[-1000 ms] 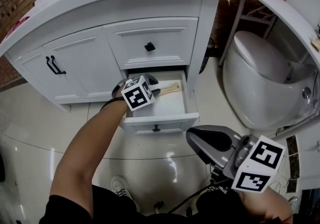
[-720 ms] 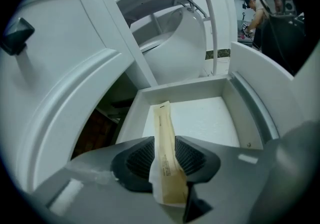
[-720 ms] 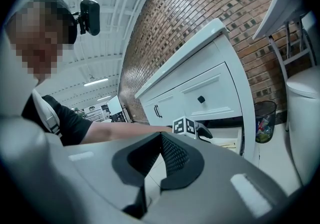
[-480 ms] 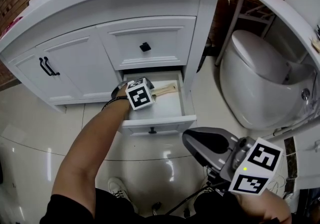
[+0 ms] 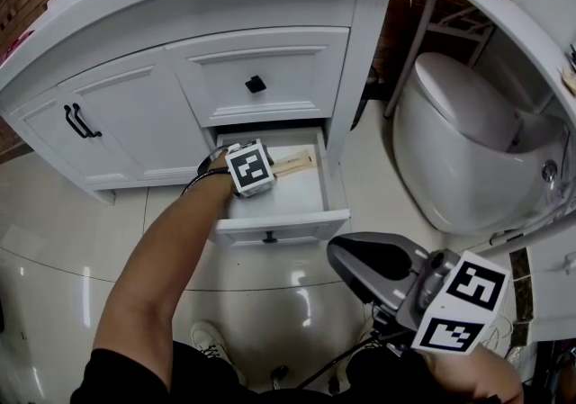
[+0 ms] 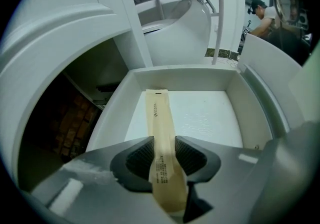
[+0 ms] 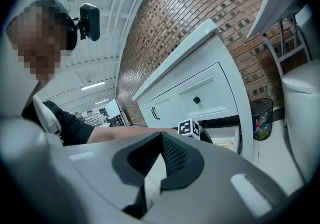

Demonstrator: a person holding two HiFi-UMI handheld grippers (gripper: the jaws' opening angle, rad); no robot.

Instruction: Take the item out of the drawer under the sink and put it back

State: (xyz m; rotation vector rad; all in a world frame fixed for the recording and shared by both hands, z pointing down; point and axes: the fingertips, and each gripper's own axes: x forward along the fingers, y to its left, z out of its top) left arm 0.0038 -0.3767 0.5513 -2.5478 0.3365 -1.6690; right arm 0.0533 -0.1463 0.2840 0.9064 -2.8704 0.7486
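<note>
The bottom drawer under the sink stands pulled out. A long tan paper packet lies lengthwise on its white floor, far end pointing at the back wall. My left gripper points steeply down into the drawer; its jaws opened, then closed a little, and now sit on either side of the packet's near end without squeezing it. From the head view, the left marker cube covers the jaws and the packet sticks out to its right. My right gripper hangs shut and empty in front of the drawer.
A white toilet stands right of the vanity. Above the open drawer is a closed drawer with a black knob; cabinet doors are to the left. A waste bin sits by the brick wall. My shoe is on the tiled floor.
The left gripper has sunk lower into the drawer with the packet, whose far end now rests on the drawer floor. The right gripper has stayed where it was.
</note>
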